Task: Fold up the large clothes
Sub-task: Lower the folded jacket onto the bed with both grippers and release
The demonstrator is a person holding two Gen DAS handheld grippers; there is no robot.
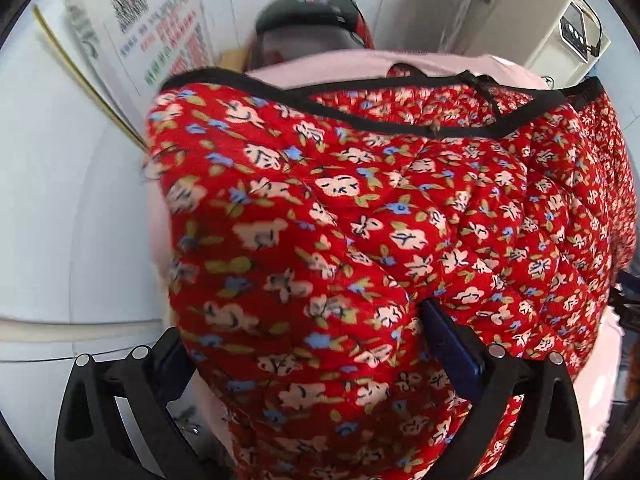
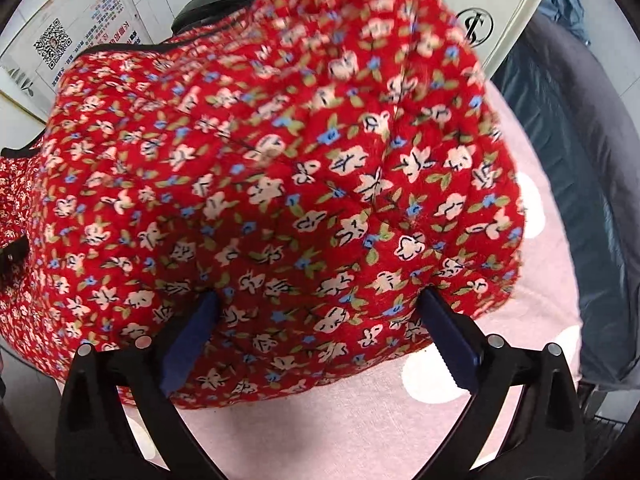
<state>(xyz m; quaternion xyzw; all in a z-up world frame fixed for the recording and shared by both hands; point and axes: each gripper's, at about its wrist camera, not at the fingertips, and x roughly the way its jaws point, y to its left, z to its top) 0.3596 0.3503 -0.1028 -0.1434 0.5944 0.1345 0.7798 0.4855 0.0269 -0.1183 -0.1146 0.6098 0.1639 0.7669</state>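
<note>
A red quilted garment with white and blue flowers and black trim (image 1: 340,208) fills both views, bunched and blurred. My left gripper (image 1: 304,344) has its blue-padded fingers (image 1: 448,344) wide apart with a thick fold of the garment between them; its left pad is mostly hidden by cloth. My right gripper (image 2: 316,328) also has its fingers (image 2: 444,328) wide apart around a thick fold of the same garment (image 2: 280,168). The garment rests over a pink surface with white dots (image 2: 360,420).
A white wall with a QR-code poster (image 1: 152,28) is behind. A black helmet-like object (image 1: 308,12) sits past the garment. A white box (image 1: 528,20) stands at the upper right. Dark blue-grey fabric (image 2: 576,160) lies along the pink surface's right edge.
</note>
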